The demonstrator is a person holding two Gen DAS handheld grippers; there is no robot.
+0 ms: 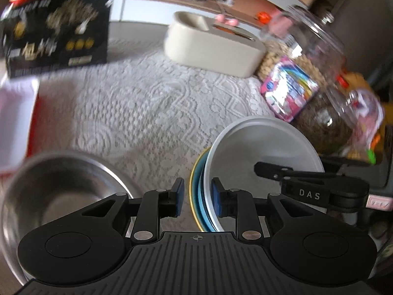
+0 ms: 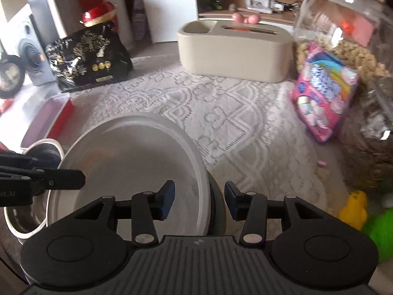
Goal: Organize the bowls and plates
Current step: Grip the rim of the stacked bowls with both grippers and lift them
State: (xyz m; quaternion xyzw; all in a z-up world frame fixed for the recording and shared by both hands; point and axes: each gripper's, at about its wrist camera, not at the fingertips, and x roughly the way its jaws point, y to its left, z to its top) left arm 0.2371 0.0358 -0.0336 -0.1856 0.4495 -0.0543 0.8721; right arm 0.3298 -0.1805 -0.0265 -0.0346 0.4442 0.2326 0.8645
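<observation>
— Left gripper (image 1: 197,196) first: where does it stand?

— Its jaws are apart and sit astride the near rim of the stack of plates (image 1: 198,172). One pad is outside the yellow edge with a gap showing. The other is inside, right against the white plate (image 1: 260,142) on top. I would not call that a grip.

— And the right gripper (image 2: 199,201)?

— It is the same on the opposite side. The jaws are apart with the rim of the top plate between them, and neither pad is pressing on it. Each gripper's finger also shows at the edge of the other's view, so they face each other across the stack.

— Where is the stack?

— It is on the lace tablecloth (image 1: 147,103), just beside the steel bowl (image 1: 56,191). The pink sweet bag (image 2: 324,98) and the glass jar (image 2: 343,24) are off to the far side, clear of it.

— How will it handle?

— I judge it stiff and heavy for its size, and probably glazed, so slick under the pads. It will break if it slides off. The plates are loose on one another, so tilting could make the top one skate.

— So where should I take hold?

— Take it at the rim on opposite sides, low enough to catch every layer and not the white plate alone. Squeeze evenly with both and keep it level.
</observation>
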